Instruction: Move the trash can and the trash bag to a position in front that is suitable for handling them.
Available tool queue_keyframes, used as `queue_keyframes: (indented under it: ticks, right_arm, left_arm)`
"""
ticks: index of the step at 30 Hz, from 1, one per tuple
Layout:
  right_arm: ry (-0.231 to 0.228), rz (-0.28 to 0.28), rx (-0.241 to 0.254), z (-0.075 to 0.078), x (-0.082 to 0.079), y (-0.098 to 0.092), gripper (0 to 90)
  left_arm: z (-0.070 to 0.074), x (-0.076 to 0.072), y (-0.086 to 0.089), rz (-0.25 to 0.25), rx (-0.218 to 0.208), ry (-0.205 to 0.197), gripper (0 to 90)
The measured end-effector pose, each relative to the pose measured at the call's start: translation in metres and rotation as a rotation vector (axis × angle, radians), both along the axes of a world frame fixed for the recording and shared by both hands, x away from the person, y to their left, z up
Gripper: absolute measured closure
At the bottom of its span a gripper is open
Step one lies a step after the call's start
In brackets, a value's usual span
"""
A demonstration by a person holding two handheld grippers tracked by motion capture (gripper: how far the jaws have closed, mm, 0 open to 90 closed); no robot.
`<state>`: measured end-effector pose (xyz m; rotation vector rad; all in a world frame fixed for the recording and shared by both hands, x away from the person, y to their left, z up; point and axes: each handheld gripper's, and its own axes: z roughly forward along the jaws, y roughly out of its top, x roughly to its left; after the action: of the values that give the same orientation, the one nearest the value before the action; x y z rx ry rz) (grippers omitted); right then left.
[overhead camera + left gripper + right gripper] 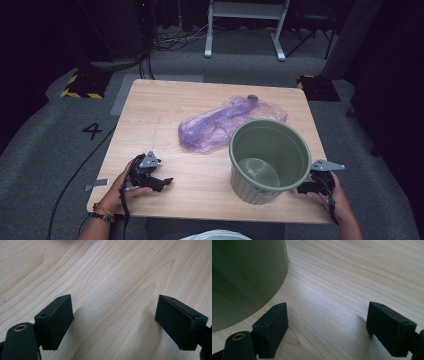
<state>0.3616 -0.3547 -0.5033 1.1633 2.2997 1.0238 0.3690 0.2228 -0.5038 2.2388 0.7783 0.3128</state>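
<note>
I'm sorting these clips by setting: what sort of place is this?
Probably a recording lab or studio: dark curtained surroundings, a wooden table on grey carpet with a floor number "4", hazard-striped stand bases, and cables trailing behind.

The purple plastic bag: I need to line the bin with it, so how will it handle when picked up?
The purple plastic bag lies crumpled and translucent, so it is probably thin, light and floppy. It would likely sag and bunch in a claw. Its glossy film may be slippery.
</note>
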Motion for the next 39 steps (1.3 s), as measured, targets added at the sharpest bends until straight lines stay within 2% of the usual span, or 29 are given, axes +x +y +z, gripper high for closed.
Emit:
queue_keyframes:
  ticks: [3, 6, 15, 18, 19, 21, 25, 28, 32, 35, 37, 39]
  right_arm:
    - [0.000, 0.002, 0.001, 0.000, 0.000, 0.000, 17.5]
    - [0.000, 0.002, 0.001, 0.000, 0.000, 0.000, 17.4]
    - [0.003, 0.006, 0.001, 0.000, 0.001, 0.000, 17.1]
    - [0.003, 0.007, 0.001, 0.000, 0.001, 0.000, 17.0]
    - [0.003, 0.008, 0.001, 0.000, 0.001, 0.000, 16.9]
    - [0.003, 0.008, 0.000, 0.000, 0.001, 0.000, 16.8]
    - [0.002, 0.010, 0.000, 0.000, 0.002, 0.000, 16.8]
    - [0.001, 0.013, 0.000, 0.000, 0.002, 0.000, 16.8]
    - [0.001, 0.016, 0.000, 0.000, 0.003, 0.000, 16.8]
    - [0.001, 0.016, 0.000, 0.000, 0.003, 0.000, 16.8]
    - [0.001, 0.017, 0.000, 0.000, 0.003, 0.000, 16.8]
    - [0.001, 0.018, 0.000, 0.000, 0.003, 0.000, 16.8]
  left_arm:
    - [0.000, 0.001, -0.001, 0.002, 0.001, -0.002, 14.7]
    - [0.000, 0.000, -0.004, 0.030, 0.004, -0.003, 14.4]
    - [0.000, 0.001, -0.006, 0.034, 0.006, -0.001, 14.2]
    - [0.003, 0.003, -0.010, 0.032, 0.021, 0.009, 16.1]
    - [0.005, 0.004, -0.011, 0.030, 0.020, 0.004, 17.4]
    - [0.011, 0.005, -0.013, 0.030, -0.024, -0.028, 16.2]
    - [0.021, 0.011, -0.020, 0.023, -0.062, -0.065, 16.9]
    - [0.025, 0.017, -0.029, 0.012, -0.039, -0.095, 18.2]
    - [0.029, 0.023, -0.036, -0.009, -0.038, -0.123, 22.6]
    - [0.031, 0.027, -0.042, -0.028, -0.021, -0.114, 24.1]
    - [0.034, 0.030, -0.044, -0.028, -0.040, -0.119, 24.1]
    - [0.037, 0.034, -0.046, -0.012, -0.054, -0.143, 23.5]
